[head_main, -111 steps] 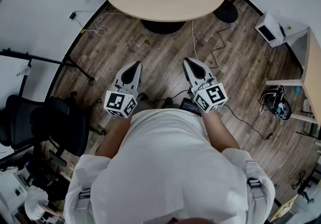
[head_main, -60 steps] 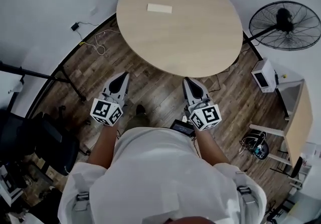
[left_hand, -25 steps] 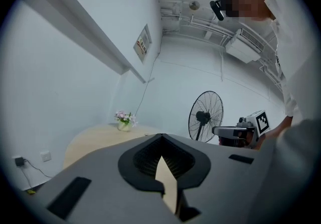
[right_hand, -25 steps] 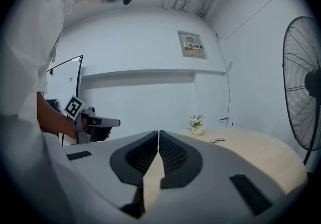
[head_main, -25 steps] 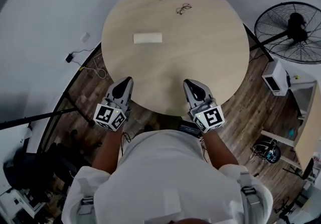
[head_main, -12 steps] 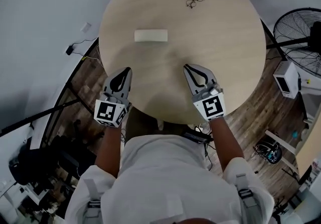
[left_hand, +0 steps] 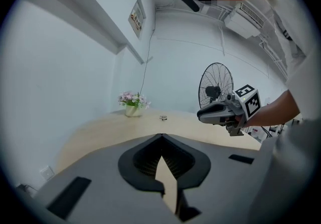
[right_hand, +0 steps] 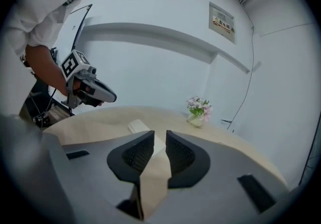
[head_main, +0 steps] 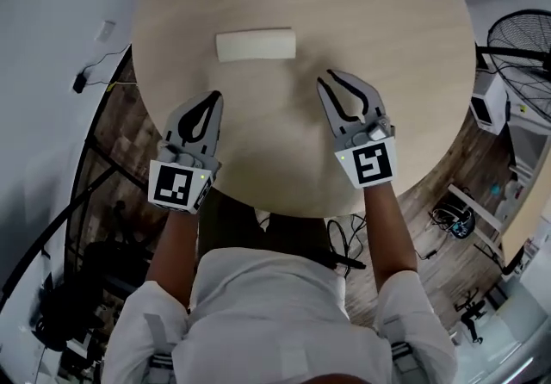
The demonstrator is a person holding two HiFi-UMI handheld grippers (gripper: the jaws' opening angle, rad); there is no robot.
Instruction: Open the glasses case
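Left tongs closed, right tongs slightly parted and empty, above the counter. The glasses case lies ahead. Only the gripper views show the flowers.

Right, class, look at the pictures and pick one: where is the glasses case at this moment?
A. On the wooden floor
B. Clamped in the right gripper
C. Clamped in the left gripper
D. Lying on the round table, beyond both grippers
D: the glasses case lies on the table, beyond the left gripper and the right gripper, and neither touches it.
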